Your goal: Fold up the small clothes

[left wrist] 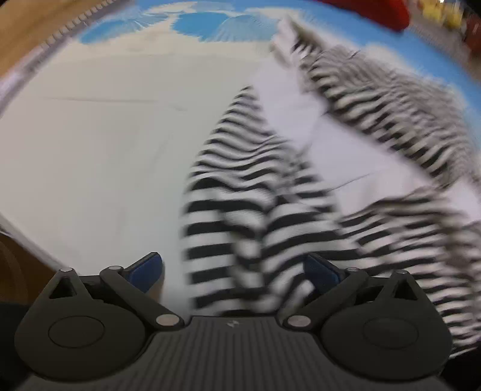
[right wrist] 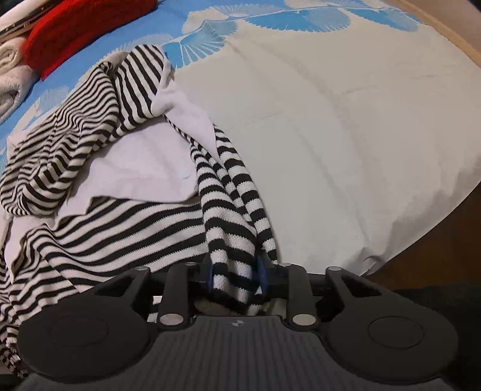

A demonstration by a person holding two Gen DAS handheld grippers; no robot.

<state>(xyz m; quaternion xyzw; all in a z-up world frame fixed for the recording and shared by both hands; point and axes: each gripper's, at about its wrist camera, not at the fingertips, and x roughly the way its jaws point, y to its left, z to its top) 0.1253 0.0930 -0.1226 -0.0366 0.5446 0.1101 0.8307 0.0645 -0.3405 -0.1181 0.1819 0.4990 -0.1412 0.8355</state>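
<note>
On bed sheet (right wrist: 345, 135), cream with blue fan print along far edge: striped garment (right wrist: 99, 228), black and white with plain white lining showing, spread crumpled across left half as right camera sees it, not yet laid flat.

Beyond garment, toward far corner: red cloth (right wrist: 75, 27) and pale towel (right wrist: 12, 81), heaped loose, well apart from grippers.

Step in hand, judged: opening-out stage, before any fold; one striped sleeve or corner drawn up toward both grippers.

Right gripper (right wrist: 236, 275): fingers drawn close, pinching a bunched striped strip between blue pads; grip looks firm.

Left gripper (left wrist: 234, 270): fingers spread wide, blue pads (left wrist: 144, 270) standing clear either side of a striped strip, cloth between them but not pressed. Left view heavily blurred; fine detail not readable.

Next move, judged: closing left fingers on strip, then pulling two holds apart to stretch garment flat on sheet. Risk: left catching two layers at once, or cloth slipping out before closing.

Containers: none in view; no basket, box or drawer, so nothing held in any.
</note>
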